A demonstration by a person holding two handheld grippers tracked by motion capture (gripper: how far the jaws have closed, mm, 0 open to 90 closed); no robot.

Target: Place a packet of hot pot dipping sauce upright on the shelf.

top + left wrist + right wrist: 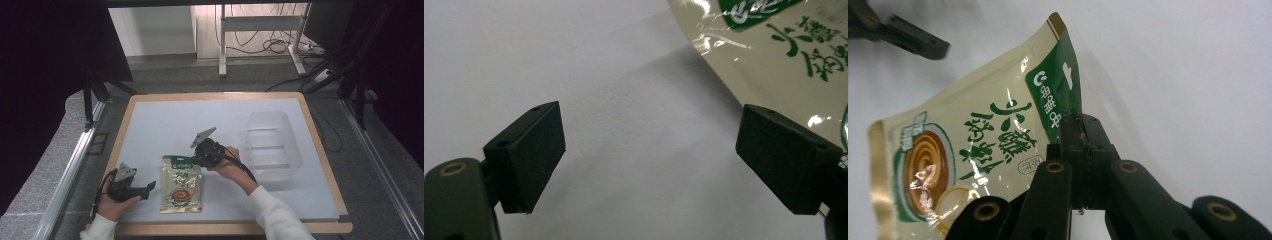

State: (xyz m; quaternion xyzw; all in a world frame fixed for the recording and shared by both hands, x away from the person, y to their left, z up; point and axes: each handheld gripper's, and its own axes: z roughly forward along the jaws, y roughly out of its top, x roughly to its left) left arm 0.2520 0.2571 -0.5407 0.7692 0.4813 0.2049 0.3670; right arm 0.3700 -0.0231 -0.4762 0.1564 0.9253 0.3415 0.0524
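At lower left of the high view we see the left gripper (148, 189) with its fingers (531, 155) spread wide, grasping nothing, just left of the food pouch (182, 184). At centre, the right gripper (194, 158) has its fingers (1083, 150) clenched on the pouch's green top edge. At right a clear plastic container (272, 145) sits on the white counter (165, 120); beyond lie grey floor and cables.

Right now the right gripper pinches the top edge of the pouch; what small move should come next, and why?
Probably lift a little more, then carry toward the clear plastic container. The right gripper is shut on the green top edge of the sauce pouch, whose lower part seems to rest on the white mat. The left gripper stands open beside it, holding nothing.
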